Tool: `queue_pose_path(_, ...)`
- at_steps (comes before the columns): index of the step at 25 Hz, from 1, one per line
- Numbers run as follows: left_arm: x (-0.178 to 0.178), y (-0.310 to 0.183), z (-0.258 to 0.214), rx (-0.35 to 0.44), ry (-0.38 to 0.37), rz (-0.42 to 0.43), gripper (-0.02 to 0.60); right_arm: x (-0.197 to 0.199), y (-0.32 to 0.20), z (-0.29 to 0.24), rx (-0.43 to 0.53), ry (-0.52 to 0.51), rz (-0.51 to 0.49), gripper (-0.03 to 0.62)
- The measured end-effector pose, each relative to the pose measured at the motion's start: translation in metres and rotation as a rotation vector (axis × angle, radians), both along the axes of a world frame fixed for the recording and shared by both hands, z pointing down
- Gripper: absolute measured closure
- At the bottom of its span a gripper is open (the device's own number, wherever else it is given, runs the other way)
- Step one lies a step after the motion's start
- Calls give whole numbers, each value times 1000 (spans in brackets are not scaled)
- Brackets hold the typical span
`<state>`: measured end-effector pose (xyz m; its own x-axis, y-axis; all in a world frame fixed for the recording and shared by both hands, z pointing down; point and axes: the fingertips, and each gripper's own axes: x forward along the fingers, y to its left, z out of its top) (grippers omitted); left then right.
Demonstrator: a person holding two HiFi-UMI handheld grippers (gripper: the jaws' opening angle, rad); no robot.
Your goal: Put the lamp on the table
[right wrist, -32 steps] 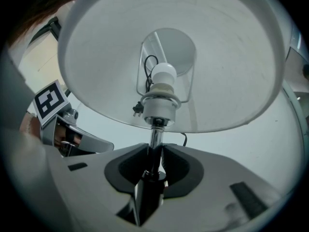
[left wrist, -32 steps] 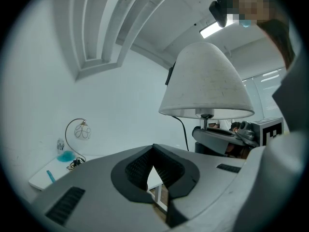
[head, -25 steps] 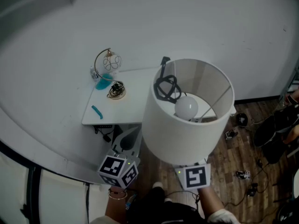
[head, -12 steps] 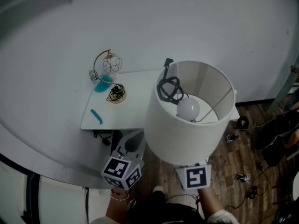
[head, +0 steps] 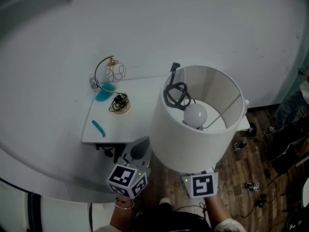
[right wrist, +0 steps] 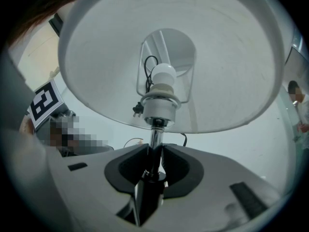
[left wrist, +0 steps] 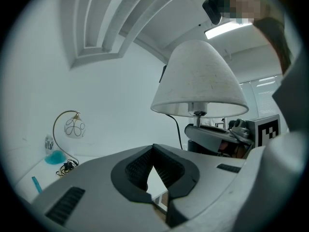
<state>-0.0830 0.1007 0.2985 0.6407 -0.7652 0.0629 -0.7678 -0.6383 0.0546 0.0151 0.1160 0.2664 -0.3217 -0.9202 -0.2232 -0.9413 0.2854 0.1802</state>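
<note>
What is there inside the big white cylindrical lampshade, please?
Inside the white fabric lampshade sit a round white bulb, a coiled black cord and thin metal spokes. From above, the shade hides the lamp's stem and base.

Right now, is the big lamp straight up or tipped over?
Upright: the right claw clamps the lamp by its stem, shade on top.

The lamp [head: 178,144] hides the right part of the table [head: 130,122], bulb [head: 195,115] showing.
</note>
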Motion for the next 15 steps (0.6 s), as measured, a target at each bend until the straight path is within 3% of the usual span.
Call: queue_pose_path(15, -24, -63, 8, -29, -2, 64, 583, -32, -63, 3, -22, -2, 51, 508)
